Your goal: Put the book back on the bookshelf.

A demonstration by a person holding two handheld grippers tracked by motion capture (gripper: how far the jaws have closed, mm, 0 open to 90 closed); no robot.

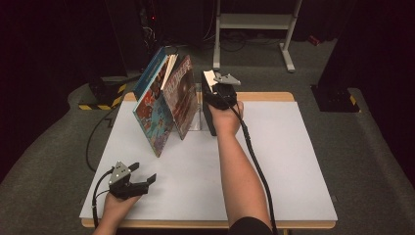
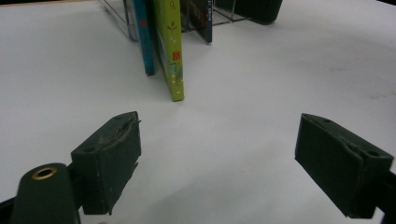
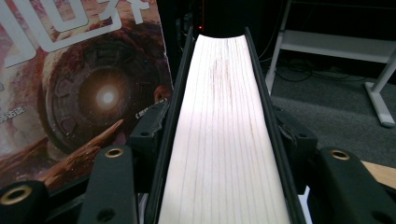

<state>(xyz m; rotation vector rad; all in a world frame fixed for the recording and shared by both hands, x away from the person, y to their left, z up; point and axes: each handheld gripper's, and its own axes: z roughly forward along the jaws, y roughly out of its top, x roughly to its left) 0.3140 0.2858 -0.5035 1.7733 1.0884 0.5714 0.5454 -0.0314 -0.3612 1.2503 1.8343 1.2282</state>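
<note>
A thick black-covered book [image 1: 210, 120] stands upright at the table's far middle, with my right gripper [image 1: 214, 95] shut on its top. In the right gripper view the jaws [image 3: 220, 126] clamp both covers, and the pale page edges [image 3: 224, 84] run between them. To its left, a red-cover book [image 1: 182, 95] [image 3: 93, 93] and a blue illustrated book [image 1: 152, 117] lean left in a clear stand [image 1: 196, 120]. My left gripper [image 1: 144, 172] [image 2: 217, 154] hovers open over the near-left table, holding nothing and facing a green-spined book [image 2: 172, 56].
The white table top [image 1: 293, 161] has free room on its right half and along the front. A white metal frame [image 1: 254, 22] and a yellow-black striped base [image 1: 100, 100] stand on the floor behind. The right gripper's cable [image 1: 257, 161] trails along the forearm.
</note>
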